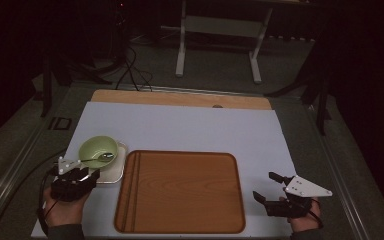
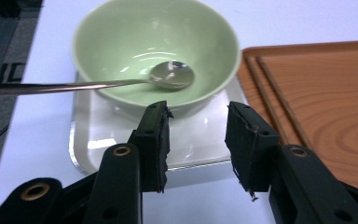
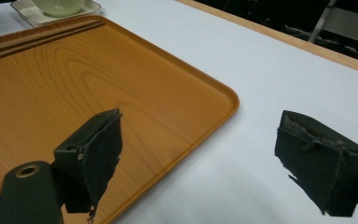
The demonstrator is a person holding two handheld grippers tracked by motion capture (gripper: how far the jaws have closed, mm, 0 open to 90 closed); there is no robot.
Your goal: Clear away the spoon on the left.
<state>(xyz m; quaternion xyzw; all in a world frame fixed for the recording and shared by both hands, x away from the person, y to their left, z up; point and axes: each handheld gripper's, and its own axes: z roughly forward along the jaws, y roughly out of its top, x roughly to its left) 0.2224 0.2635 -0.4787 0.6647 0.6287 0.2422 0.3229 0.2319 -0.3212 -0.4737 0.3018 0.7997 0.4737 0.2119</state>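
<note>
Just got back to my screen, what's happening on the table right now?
The left gripper sits open in front of the green bowl, gripping nothing. The bowl holds a spoon and stands on a small white plate, left of the wooden tray. Two chopsticks lie along the tray's left side. The right gripper hangs open over the tray's right edge.

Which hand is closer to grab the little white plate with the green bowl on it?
Probably the left. The left gripper has open jaws right at the near edge of the white plate under the green bowl. The right gripper sits across the wooden tray, far from it.
</note>
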